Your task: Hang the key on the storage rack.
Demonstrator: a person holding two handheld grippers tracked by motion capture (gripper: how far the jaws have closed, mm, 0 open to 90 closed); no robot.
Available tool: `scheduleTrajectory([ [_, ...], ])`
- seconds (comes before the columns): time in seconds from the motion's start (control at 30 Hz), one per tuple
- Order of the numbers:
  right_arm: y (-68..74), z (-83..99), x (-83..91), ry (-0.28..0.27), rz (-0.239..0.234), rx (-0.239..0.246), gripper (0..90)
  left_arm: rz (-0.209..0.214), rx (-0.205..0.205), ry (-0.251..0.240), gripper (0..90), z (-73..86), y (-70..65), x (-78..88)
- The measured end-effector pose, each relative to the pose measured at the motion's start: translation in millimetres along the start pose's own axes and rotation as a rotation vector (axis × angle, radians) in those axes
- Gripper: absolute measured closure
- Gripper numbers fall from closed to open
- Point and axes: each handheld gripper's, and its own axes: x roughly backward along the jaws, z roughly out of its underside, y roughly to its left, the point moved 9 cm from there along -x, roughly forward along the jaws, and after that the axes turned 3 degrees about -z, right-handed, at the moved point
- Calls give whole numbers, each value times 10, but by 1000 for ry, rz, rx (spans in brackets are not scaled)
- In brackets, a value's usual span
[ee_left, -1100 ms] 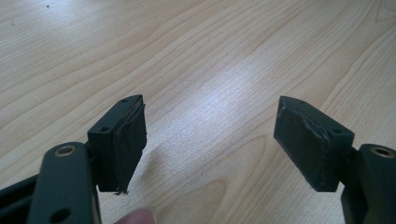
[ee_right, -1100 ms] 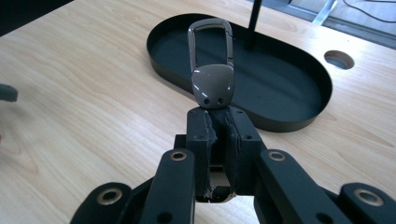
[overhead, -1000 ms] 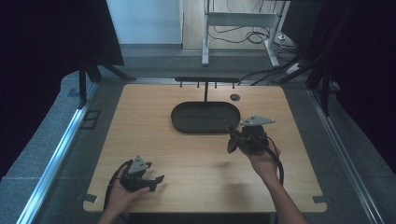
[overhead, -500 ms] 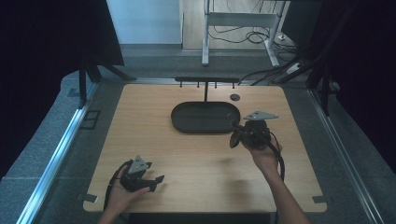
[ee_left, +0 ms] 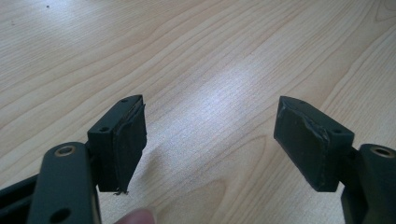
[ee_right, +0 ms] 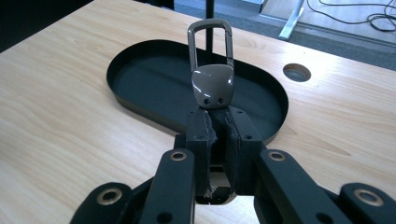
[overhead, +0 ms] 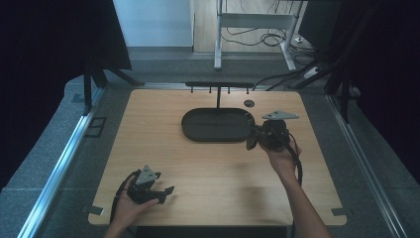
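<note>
A dark metal carabiner clip [ee_right: 212,70] sticks up from between the pads of my right gripper [ee_right: 219,123], which is shut on its lower end. That gripper [overhead: 253,136] hovers at the right end of the black oval tray [overhead: 198,131], its jaws pointing left toward the tray [ee_right: 140,98]. The tray's inside is bare. My left gripper [overhead: 166,192] rests low at the front left of the wooden table, jaws pointing right. Its pads [ee_left: 123,140] stand wide apart over bare wood, with nothing between them.
A black rack with small hooks [overhead: 218,85] stands behind the tray on a thin post. A round cable hole [overhead: 249,103] sits in the tabletop near the back right. A fingertip [ee_left: 135,217] shows at the bottom of the left gripper view. Dark curtains flank the table.
My right gripper has drifted right and slightly toward the back along the tray's right end, still holding the clip. The left gripper has stayed where it was.
</note>
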Motion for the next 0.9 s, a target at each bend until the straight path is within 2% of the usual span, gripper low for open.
scheduleTrajectory([
  [0.37,-152,-107,-95,-19,22,-37,809,1,1,-1,259,-2,3,9],
  [0.9,-243,-223,-250,-28,57,-55,809,1,4,-6,259,-7,19,25],
])
